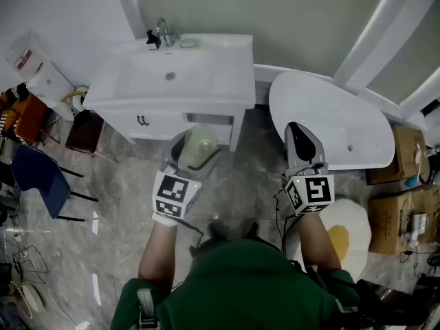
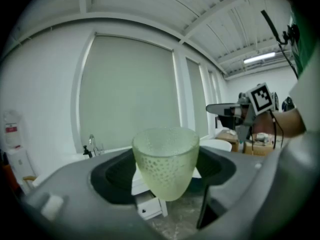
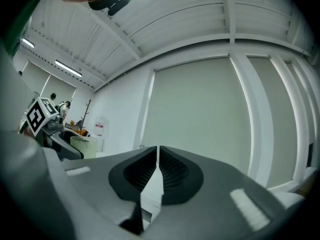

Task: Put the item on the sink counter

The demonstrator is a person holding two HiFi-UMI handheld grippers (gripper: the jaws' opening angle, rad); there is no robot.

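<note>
Left gripper (image 1: pixel 195 150) hugs the green cup (image 2: pixel 165 164) wide, carrying; right gripper (image 3: pixel 157 170) pinched closed, empty. Next, I reckon: lift onto the far sink counter (image 1: pixel 213 81).

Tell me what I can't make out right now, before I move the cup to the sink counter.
- Base of the cup: head view, hidden by the jaws of the left gripper.
- Anything inside the cup: left gripper view, frosted wall hides it; head view, too small.
- Part of the sink counter: left gripper view, blocked by the cup.
- Items beside the faucet: head view, too small to identify.
</note>
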